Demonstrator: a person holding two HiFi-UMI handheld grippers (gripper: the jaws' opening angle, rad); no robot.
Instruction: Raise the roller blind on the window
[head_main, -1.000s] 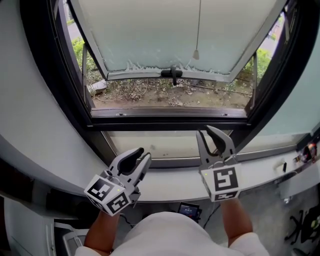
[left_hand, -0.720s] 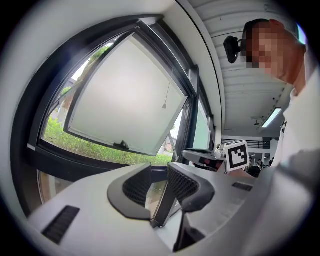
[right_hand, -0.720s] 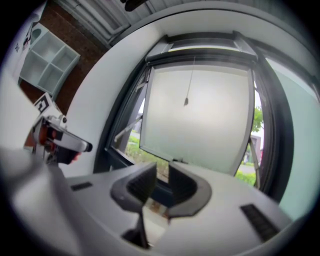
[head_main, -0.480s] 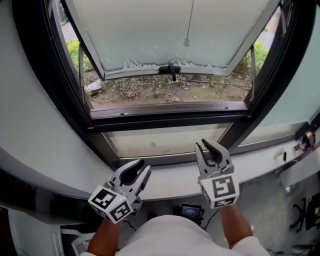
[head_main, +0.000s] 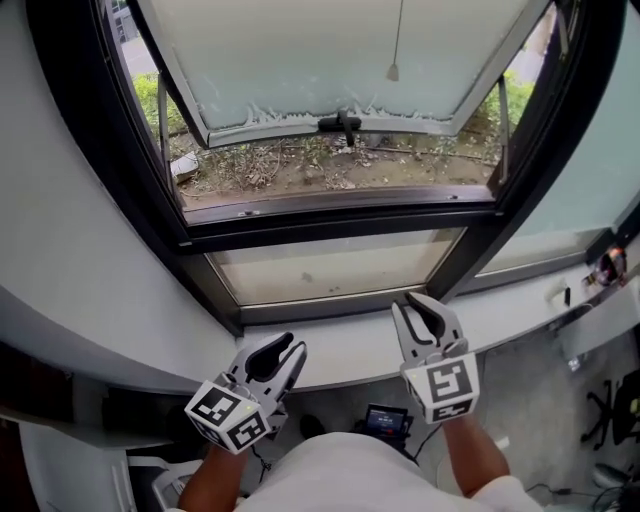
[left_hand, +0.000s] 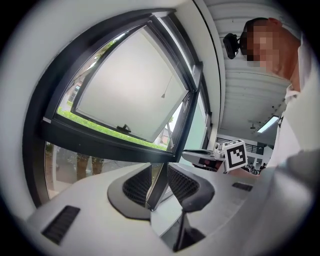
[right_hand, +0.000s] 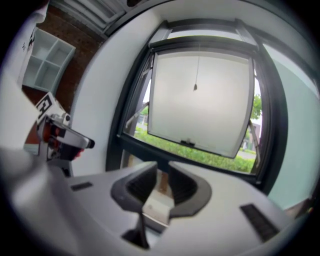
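Observation:
The pale roller blind (head_main: 330, 50) covers the tilted-out window sash, and its bottom edge sits just above the black window handle (head_main: 340, 124). A thin pull cord with a small weight (head_main: 393, 72) hangs in front of the blind; it also shows in the right gripper view as the cord weight (right_hand: 195, 87). My left gripper (head_main: 282, 355) is held low at the white sill (head_main: 350, 345), open with nothing between its jaws. My right gripper (head_main: 425, 315) is beside it over the sill, also open and holding nothing. Both are well below the cord.
The dark window frame (head_main: 330, 225) surrounds the sash, with a fixed lower pane (head_main: 330, 270) beneath it. A desk edge with small items (head_main: 605, 270) is at the right. A small dark device (head_main: 385, 420) lies on the floor below, and a chair base (head_main: 615, 410) stands at the lower right.
Both grippers have come down and back toward me, away from the window pane. Their jaws look the same width as before.

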